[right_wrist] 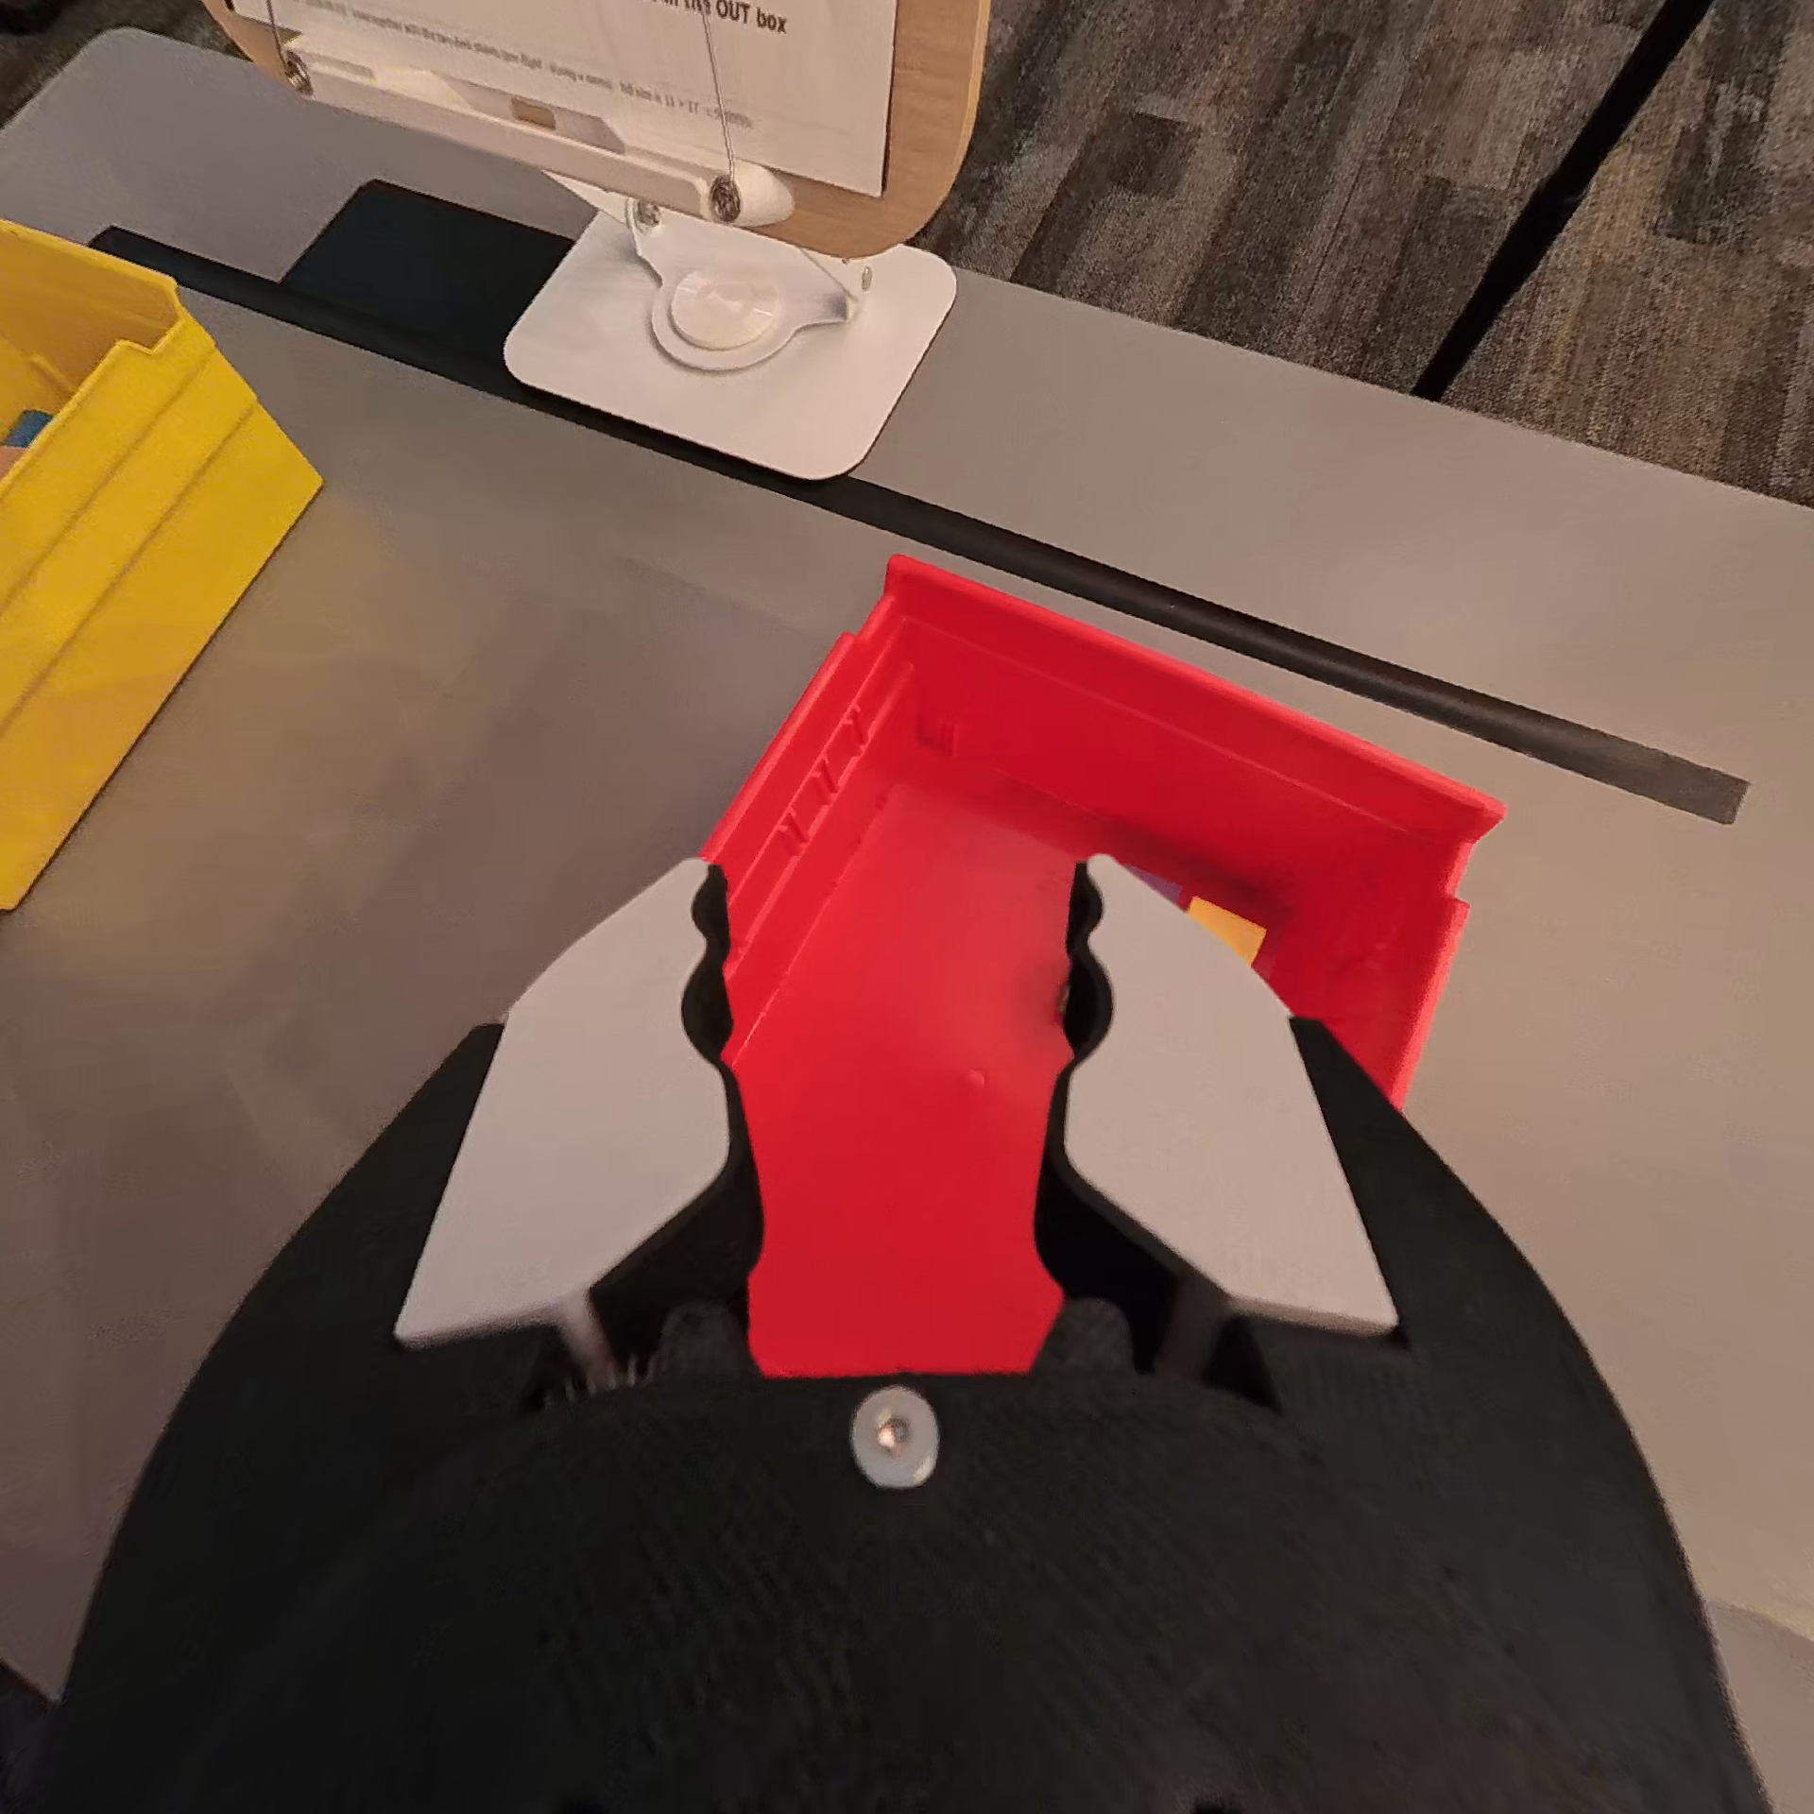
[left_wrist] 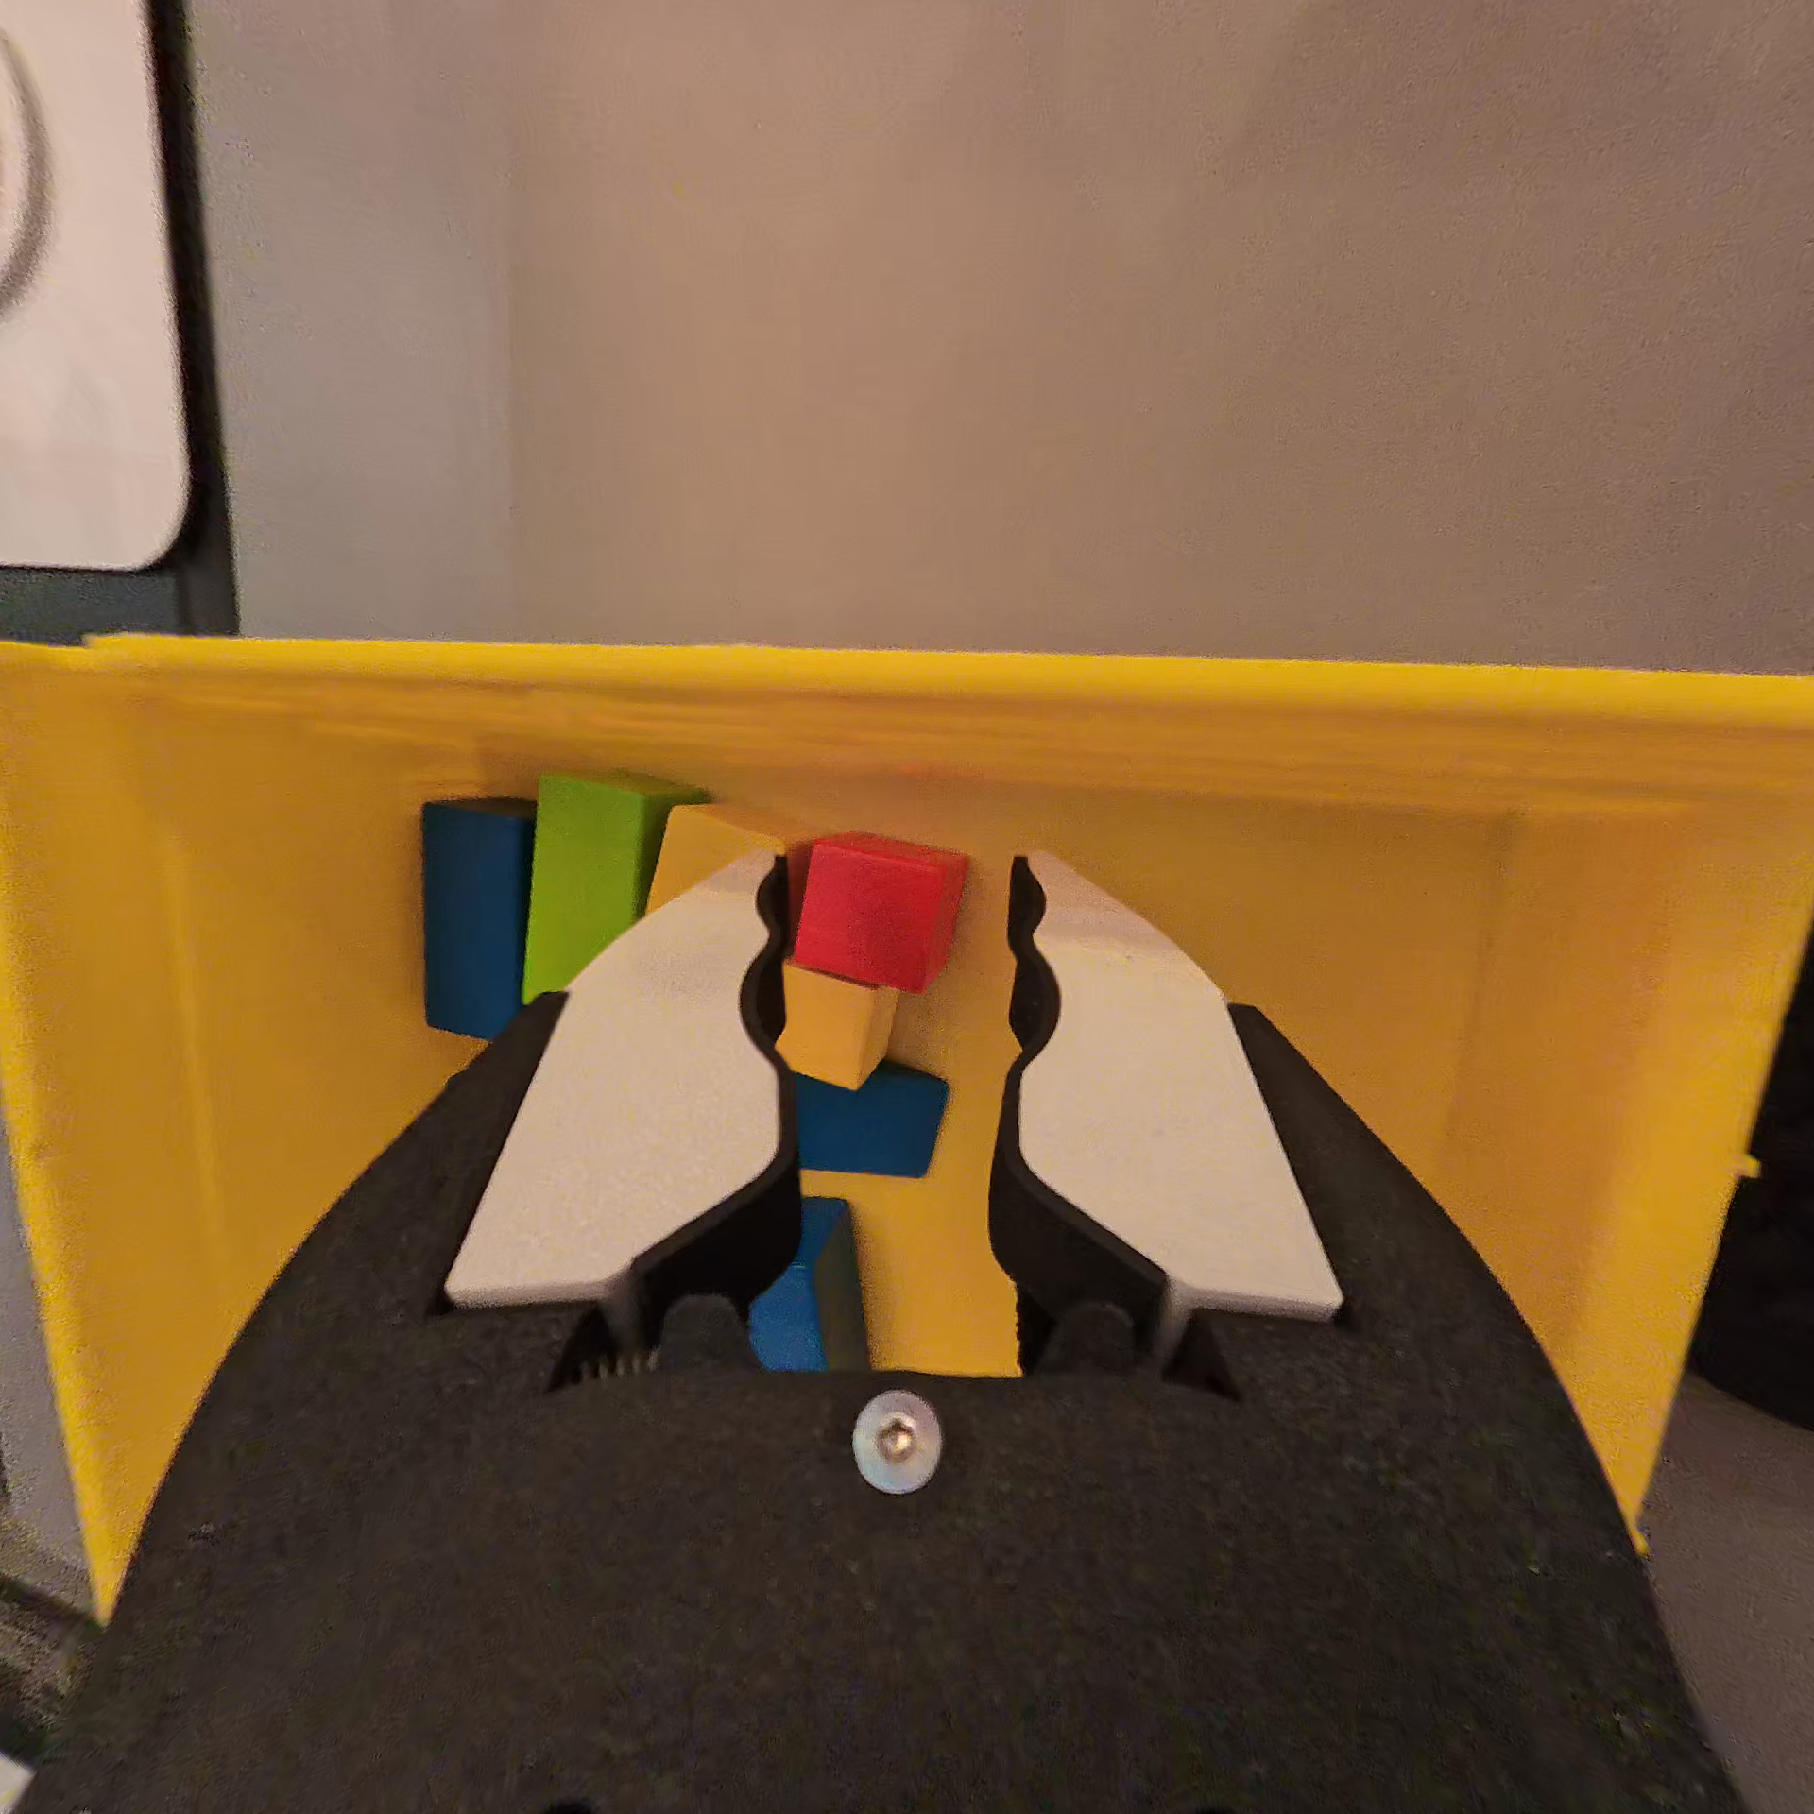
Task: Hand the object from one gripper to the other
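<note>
In the left wrist view my left gripper (left_wrist: 895, 864) is open inside a yellow bin (left_wrist: 1276, 982). A red cube (left_wrist: 874, 908) lies between its fingertips, close to the left finger, not pinched. Below the cube lie a small yellow cube (left_wrist: 839, 1026) and blue blocks (left_wrist: 869, 1124). A green block (left_wrist: 589, 883), another blue block (left_wrist: 471, 913) and a yellow block (left_wrist: 702, 844) lean at the back left. In the right wrist view my right gripper (right_wrist: 895, 874) is open and empty above a red bin (right_wrist: 1129, 746). An orange-yellow block (right_wrist: 1227, 928) lies in that bin's far corner, partly hidden by the right finger.
The bins stand on a grey table (right_wrist: 491, 687). The yellow bin also shows at the left edge of the right wrist view (right_wrist: 128, 550). A white stand (right_wrist: 726, 353) holding a wood-framed sign (right_wrist: 687, 88) is behind the red bin. Dark carpet (right_wrist: 1374, 196) lies beyond the table.
</note>
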### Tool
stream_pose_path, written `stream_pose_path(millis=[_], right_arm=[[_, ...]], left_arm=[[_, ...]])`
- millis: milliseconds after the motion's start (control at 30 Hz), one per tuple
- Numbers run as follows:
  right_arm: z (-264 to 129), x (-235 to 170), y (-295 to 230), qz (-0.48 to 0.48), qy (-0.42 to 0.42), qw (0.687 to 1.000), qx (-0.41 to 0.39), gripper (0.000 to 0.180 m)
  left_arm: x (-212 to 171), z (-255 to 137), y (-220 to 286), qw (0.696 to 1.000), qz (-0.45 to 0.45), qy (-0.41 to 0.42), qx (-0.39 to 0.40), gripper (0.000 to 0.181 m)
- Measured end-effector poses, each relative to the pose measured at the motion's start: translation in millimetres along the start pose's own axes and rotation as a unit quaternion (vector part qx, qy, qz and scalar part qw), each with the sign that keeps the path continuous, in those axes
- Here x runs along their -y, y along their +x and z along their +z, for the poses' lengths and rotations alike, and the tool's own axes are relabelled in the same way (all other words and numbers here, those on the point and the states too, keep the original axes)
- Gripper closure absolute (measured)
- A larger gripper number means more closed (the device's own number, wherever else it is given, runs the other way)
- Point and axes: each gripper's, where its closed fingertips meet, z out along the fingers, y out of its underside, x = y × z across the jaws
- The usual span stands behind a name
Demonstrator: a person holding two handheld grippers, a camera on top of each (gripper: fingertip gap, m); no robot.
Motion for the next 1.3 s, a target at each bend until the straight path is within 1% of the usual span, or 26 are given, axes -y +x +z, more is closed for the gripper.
stream_pose_path(millis=[100,167,467,667,867,1033,1133,1233,1300], right_arm=[[-0.1,-3.5,5.3,0.005,-0.005,1.0,-0.008,0.112],[-0.5,-4.0,6.9,0.009,-0.004,1.0,-0.006,0.112],[5.5,-7.0,8.4,0.006,-0.022,1.0,-0.01,0.112],[11.0,-9.4,6.8,0.001,-0.031,0.999,-0.007,0.112],[11.9,-9.6,6.4,-0.002,-0.035,0.999,-0.008,0.112],[13.5,-10.9,5.6,-0.003,-0.038,0.999,-0.004,0.112],[11.8,-9.3,5.6,-0.005,-0.033,0.999,-0.006,0.112],[6.4,-1.8,4.9,-0.016,-0.013,1.0,-0.013,0.112],[0.7,8.2,0.5,-0.031,0.012,0.999,-0.015,0.114]], left_arm=[[-9.0,12.1,2.0,0.999,0.0,-0.031,-0.027,0.141],[-12.5,16.6,-1.0,0.999,0.009,-0.044,-0.02,0.141],[-20.3,21.7,-0.4,0.999,-0.004,-0.043,-0.03,0.142],[-29.1,31.3,-0.2,0.998,-0.005,-0.06,-0.032,0.143],[-26.9,30.5,-2.5,0.998,-0.012,-0.046,-0.029,0.145],[-23.2,19.2,-5.1,0.999,-0.026,-0.028,-0.026,0.145],[-20.3,4.6,-9.4,0.999,-0.024,-0.027,-0.011,0.145],[-6.0,-23.3,-17.5,1.0,-0.023,-0.004,0.015,0.145],[16.1,-51.9,-26.1,0.998,-0.027,0.04,0.039,0.145]])
